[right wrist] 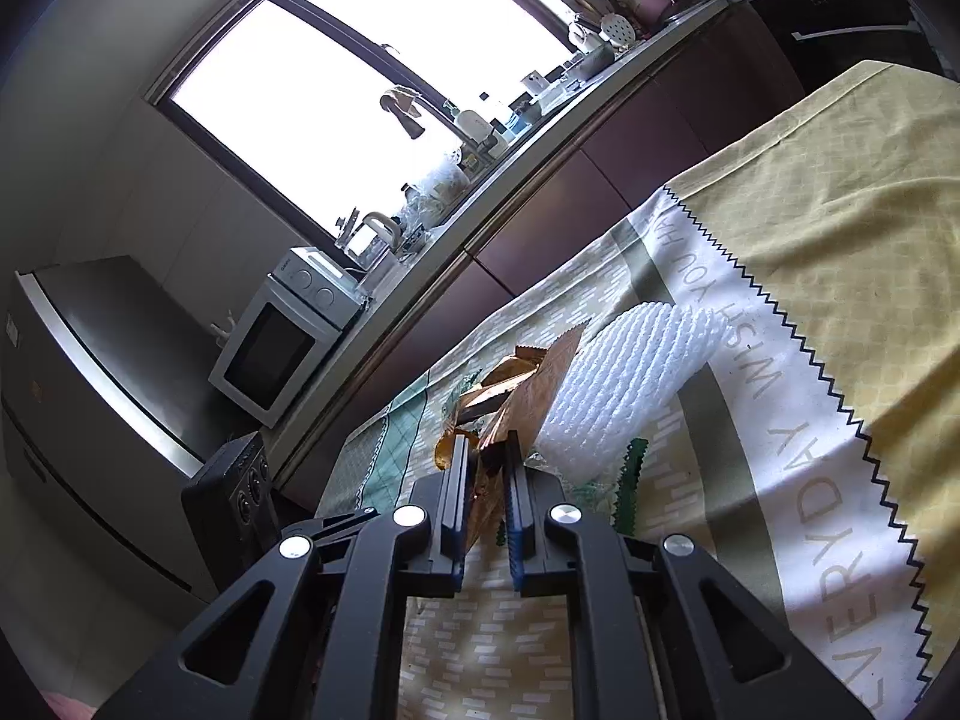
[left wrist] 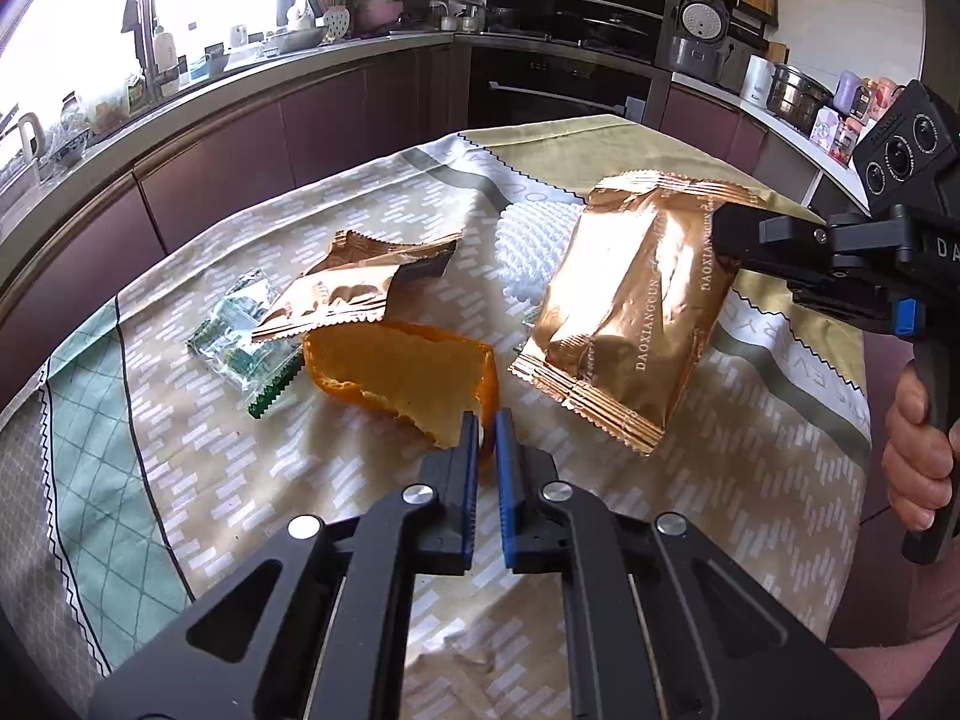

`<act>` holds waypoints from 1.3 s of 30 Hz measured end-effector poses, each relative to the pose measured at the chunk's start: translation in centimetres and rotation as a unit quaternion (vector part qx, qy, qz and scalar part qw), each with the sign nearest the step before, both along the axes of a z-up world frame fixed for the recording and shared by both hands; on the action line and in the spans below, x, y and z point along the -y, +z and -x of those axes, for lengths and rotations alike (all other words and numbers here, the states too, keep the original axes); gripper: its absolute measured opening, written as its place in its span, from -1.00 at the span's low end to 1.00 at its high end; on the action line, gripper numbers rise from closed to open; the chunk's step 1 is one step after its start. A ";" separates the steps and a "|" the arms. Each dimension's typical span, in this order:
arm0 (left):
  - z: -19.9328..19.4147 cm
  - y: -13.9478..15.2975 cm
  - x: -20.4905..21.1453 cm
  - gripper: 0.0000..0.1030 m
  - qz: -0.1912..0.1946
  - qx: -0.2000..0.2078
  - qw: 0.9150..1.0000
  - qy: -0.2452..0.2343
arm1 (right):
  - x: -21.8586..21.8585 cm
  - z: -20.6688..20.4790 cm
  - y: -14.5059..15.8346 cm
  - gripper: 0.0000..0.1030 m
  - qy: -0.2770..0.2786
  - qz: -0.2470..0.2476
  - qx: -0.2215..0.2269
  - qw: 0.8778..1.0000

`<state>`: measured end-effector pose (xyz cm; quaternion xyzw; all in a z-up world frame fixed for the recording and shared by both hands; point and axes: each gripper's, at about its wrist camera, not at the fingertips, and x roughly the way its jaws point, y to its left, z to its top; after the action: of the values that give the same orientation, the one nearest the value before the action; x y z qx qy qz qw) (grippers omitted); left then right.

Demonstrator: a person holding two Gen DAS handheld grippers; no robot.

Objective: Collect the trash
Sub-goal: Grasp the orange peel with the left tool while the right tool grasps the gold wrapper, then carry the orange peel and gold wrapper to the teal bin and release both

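light: window (right wrist: pixel 336 90) daylight, blown out | edges: fisheye-bent, dark

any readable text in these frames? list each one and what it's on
"DAOXIANGCUN": printed twice on the large gold wrapper.
"WISH YOU HA...", cut off, and "EVERYDAY": on the tablecloth.
"DA", cut off: on the right gripper body.
Small gold wrapper, green wrapper, microwave label: too small or blurred to read.

Right gripper (right wrist: pixel 486 450) pinched on a gold wrapper (right wrist: pixel 528 384) — white foam net (right wrist: pixel 630 372) beside it on the tablecloth (right wrist: pixel 840 300).
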<state>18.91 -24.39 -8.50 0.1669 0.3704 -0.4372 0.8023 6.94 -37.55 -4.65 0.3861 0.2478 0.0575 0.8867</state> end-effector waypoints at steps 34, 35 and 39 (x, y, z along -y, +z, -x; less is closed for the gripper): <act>5.6 8.2 -23.1 -0.92 0.129 0.016 0.977 0.170 | -12.2 -4.4 2.8 -0.94 0.164 -0.001 0.034 0.986; 5.8 8.3 -23.9 -0.92 0.130 0.019 0.975 0.178 | -13.0 -4.8 2.7 -0.94 0.173 -0.002 0.034 0.984; 6.4 9.2 -28.4 -0.92 0.134 0.033 0.966 0.220 | -16.7 -6.5 2.9 -0.94 0.213 -0.003 0.033 0.977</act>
<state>12.51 3.98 0.71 -0.0130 0.3091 -0.2899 0.9057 13.40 -20.86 -1.78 0.3250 0.2951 0.2581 0.8606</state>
